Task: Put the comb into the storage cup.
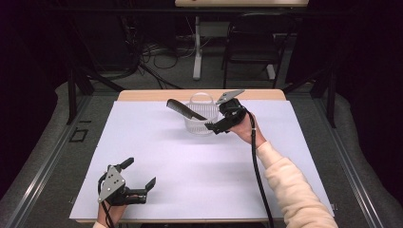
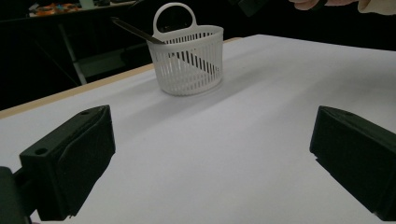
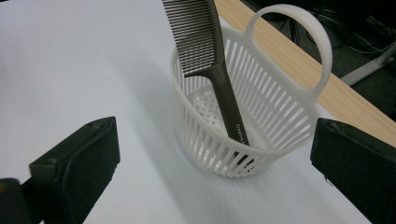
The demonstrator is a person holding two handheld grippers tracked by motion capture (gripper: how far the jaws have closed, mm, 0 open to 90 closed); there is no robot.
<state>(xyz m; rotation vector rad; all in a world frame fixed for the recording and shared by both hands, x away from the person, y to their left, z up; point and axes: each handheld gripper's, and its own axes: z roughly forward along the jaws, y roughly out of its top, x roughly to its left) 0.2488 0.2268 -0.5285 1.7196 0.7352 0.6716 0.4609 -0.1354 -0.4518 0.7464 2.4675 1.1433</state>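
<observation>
Two grippers on show from the high view, and the landmark is the white basket (image 1: 200,114) at the far side of the white table (image 1: 190,161). The dark comb (image 1: 185,109) stands slanted in that basket, handle down inside, toothed end poking out over the rim on its left. The right gripper (image 1: 219,124) hovers just beside the basket on its right, jaws spread and empty. The left gripper (image 1: 140,182) sits well apart from the basket at the table's near edge, also spread wide with nothing in it.

Over to the left gripper view: basket (image 2: 187,60) far ahead, comb (image 2: 140,31) jutting out over its left rim, bare table between the two black jaws.

Right gripper view now: basket (image 3: 243,116) close, directly ahead between the open jaws, comb (image 3: 210,60) leaning against the rim, its handle resting on the basket floor.

I'd call it the release step, the comb already dropped in and let go. Next move, by my reading, calls for drawing the right gripper clear without clipping the basket's handle loop or nudging the comb's protruding end.
</observation>
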